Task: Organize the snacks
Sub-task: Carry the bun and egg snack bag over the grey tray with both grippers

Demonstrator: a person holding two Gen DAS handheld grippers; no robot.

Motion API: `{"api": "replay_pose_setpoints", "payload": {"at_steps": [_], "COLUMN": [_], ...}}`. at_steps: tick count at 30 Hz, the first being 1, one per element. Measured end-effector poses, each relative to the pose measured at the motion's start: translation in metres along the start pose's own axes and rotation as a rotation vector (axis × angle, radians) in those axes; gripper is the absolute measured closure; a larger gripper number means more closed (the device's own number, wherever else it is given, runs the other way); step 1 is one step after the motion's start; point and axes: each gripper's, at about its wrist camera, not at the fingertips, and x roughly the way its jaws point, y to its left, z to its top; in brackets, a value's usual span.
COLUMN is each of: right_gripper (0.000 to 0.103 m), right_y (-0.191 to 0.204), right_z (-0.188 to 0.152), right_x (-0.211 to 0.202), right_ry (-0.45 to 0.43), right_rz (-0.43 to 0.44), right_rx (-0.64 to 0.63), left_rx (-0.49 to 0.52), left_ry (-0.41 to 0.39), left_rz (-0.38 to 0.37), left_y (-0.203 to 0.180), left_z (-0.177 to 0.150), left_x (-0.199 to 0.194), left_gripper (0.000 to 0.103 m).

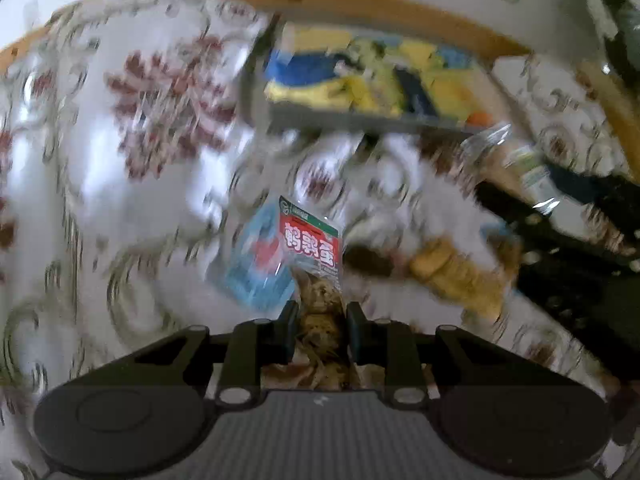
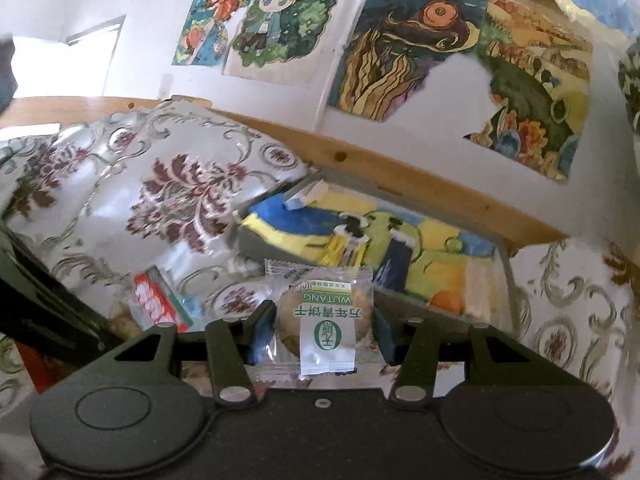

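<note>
My left gripper (image 1: 322,316) is shut on a clear snack packet with a red and green label (image 1: 310,240); brown contents show between its fingers. The left wrist view is blurred by motion. My right gripper (image 2: 324,320) is shut on a clear biscuit packet with a white and green WUTANG label (image 2: 326,316), held above the cloth. A grey tray (image 2: 260,246) with a painted blue, yellow and green bottom lies just beyond it, against the wall; the same tray (image 1: 320,118) shows far ahead of the left gripper. The red-labelled packet (image 2: 154,300) and the left gripper's arm appear at the lower left of the right wrist view.
A white floral tablecloth (image 2: 120,200) covers the table, with a wooden rail (image 2: 400,176) behind it. Drawings (image 2: 400,48) hang on the wall. Blurred yellow-brown snacks (image 1: 456,276) and a blue packet (image 1: 256,276) lie on the cloth; the right gripper's black body (image 1: 568,240) is at right.
</note>
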Motion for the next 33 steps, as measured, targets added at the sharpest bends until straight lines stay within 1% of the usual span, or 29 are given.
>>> {"api": "replay_pose_setpoints", "payload": {"at_steps": [3, 8, 11, 15, 21, 24, 26, 33], "right_gripper": [0.05, 0.05, 0.05, 0.049, 0.049, 0.049, 0.049, 0.049], "right_y": [-0.016, -0.041, -0.06, -0.079, -0.093, -0.097, -0.099, -0.104], "right_z": [0.007, 0.012, 0.016, 0.021, 0.021, 0.017, 0.013, 0.004], "right_x": [0.012, 0.031, 0.044, 0.065, 0.099, 0.114, 0.122, 0.144], "right_ry": [-0.016, -0.039, -0.05, -0.062, -0.115, -0.137, -0.145, -0.125], "right_rz": [-0.012, -0.044, -0.059, -0.072, -0.083, -0.096, -0.106, -0.112], "right_rx": [-0.002, -0.001, 0.037, 0.098, 0.15, 0.168, 0.182, 0.214], "left_rx": [0.015, 0.024, -0.001, -0.042, -0.052, -0.073, -0.086, -0.083], "left_ry": [-0.059, -0.143, -0.193, -0.242, -0.306, -0.321, -0.317, -0.282], "left_rz": [-0.008, -0.009, -0.021, -0.026, -0.017, -0.01, -0.012, 0.001], "left_y": [-0.012, -0.034, -0.043, -0.052, -0.064, -0.067, -0.068, -0.07], "left_z": [0.025, 0.072, 0.101, 0.133, 0.163, 0.173, 0.179, 0.186], "left_x": [-0.005, 0.007, 0.02, 0.041, 0.073, 0.089, 0.1, 0.128], "left_gripper": [0.076, 0.076, 0.076, 0.076, 0.076, 0.076, 0.076, 0.075]}}
